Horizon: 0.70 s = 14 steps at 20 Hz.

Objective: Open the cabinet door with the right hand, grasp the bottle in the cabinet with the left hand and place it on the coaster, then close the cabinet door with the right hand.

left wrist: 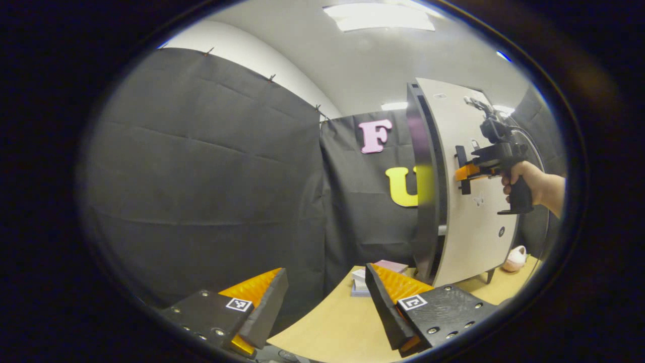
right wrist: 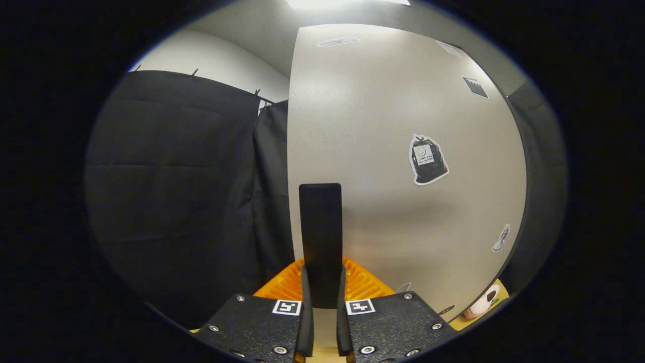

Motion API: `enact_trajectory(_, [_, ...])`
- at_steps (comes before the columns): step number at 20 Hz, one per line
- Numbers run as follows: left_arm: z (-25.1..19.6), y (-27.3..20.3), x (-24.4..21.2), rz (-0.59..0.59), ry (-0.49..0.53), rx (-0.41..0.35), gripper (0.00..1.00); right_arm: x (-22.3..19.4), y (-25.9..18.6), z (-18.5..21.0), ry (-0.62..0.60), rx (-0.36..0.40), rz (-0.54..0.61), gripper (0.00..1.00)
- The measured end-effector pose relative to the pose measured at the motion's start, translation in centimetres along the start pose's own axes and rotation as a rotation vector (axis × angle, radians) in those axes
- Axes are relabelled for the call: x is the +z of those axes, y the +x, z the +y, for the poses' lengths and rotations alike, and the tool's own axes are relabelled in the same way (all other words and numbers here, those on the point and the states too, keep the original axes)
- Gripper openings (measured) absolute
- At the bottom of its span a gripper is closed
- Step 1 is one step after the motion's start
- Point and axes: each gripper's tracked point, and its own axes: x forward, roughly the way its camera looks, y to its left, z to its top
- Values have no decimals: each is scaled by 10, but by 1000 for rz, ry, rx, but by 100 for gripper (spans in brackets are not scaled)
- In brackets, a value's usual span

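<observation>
In the right gripper view the right hand-held gripper (right wrist: 321, 292) is closed on the black door handle (right wrist: 320, 237) of the cabinet door (right wrist: 383, 151), both fingers pressing its sides. In the left gripper view the cabinet (left wrist: 468, 201) stands on the wooden bench (left wrist: 337, 322), its door slightly ajar, and a hand (left wrist: 524, 176) holds that gripper at the handle. The left hand-held gripper (left wrist: 327, 297) is open and empty, well apart from the cabinet. A pink object (left wrist: 515, 258) lies beside the cabinet's foot.

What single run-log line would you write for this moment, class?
stage: door opening | right claw: shut on door handle | left claw: open, idle above table | cabinet door: ajar | bottle: unseen
</observation>
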Motion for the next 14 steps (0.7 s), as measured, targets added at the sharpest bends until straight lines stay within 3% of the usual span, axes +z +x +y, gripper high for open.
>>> enact_trajectory(4, [-24,-2,8,-21,-9,-77,89,3,-14,1,-10,22,-18,18])
enact_trajectory(5, [-32,-1,9,-22,-12,-95,93,3,-17,1,-11,28,-23,18])
enact_trajectory(6, [-41,1,10,-25,-15,-110,89,2,-18,1,-9,35,-23,18])
enact_trajectory(7, [-47,2,13,-30,-16,-120,93,3,-21,0,-6,42,-22,18])
enact_trajectory(8, [-54,0,15,-37,-19,-129,89,2,-22,0,-7,49,-22,17])
enact_trajectory(10, [-66,-1,24,-58,-21,-145,93,2,-26,-2,-18,69,-32,18])
enact_trajectory(11, [-71,-3,28,-66,-15,-145,89,2,-27,-2,-17,81,-31,18])
enact_trajectory(14, [-91,-7,35,-74,-7,-160,92,0,-31,-6,-19,116,-20,18])
